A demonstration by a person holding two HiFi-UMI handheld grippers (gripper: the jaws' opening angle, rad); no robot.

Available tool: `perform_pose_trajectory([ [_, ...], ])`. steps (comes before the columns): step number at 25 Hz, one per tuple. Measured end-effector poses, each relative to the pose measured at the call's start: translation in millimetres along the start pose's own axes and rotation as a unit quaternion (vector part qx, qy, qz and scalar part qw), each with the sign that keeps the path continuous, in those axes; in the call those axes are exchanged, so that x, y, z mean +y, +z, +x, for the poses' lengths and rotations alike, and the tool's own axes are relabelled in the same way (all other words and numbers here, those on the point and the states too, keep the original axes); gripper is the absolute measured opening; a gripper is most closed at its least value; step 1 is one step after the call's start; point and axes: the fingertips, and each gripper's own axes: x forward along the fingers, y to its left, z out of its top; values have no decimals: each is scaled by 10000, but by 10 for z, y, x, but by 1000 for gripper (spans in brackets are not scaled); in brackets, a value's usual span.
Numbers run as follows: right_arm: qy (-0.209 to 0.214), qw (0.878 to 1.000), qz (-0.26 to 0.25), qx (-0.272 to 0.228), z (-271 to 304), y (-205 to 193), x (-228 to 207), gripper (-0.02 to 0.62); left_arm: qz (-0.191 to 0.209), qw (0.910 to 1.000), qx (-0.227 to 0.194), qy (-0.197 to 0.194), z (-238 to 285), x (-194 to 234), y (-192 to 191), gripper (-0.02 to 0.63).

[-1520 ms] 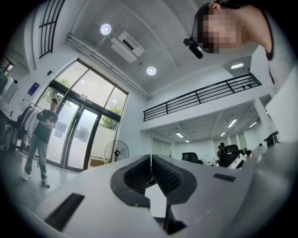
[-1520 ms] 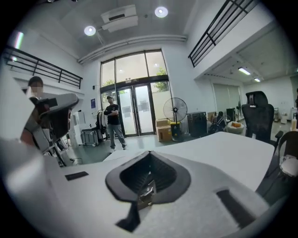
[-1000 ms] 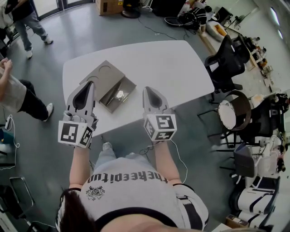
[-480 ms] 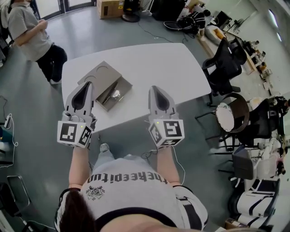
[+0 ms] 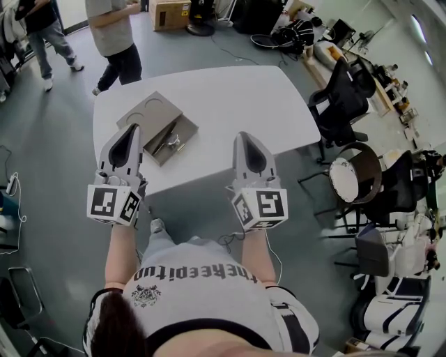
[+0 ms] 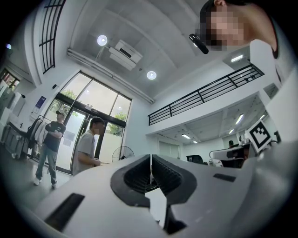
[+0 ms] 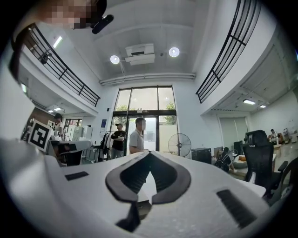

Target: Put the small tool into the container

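Note:
An open grey-brown container lies at the left of the white table, its lid folded back beside it. A small shiny tool lies inside the container's tray. My left gripper hovers over the near left table edge, just left of the container, shut and empty. My right gripper hangs over the table's near edge, well right of the container, also shut with nothing in it. In the left gripper view the left gripper points above the table at the hall, as does the right gripper in the right gripper view.
A person walks beyond the table's far left corner, another farther left. Black office chairs stand to the right. A cardboard box sits on the floor at the back.
Both grippers have drawn back toward me from the container, the right one more so and to the right. The person beyond the table has walked rightward.

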Motion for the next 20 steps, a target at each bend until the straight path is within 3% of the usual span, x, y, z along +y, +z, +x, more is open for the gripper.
perform_pose_trajectory([
  [20,27,10000,5,-93,-519,16,-130,2,111,9998,-166,25,-262,-482,95,12],
])
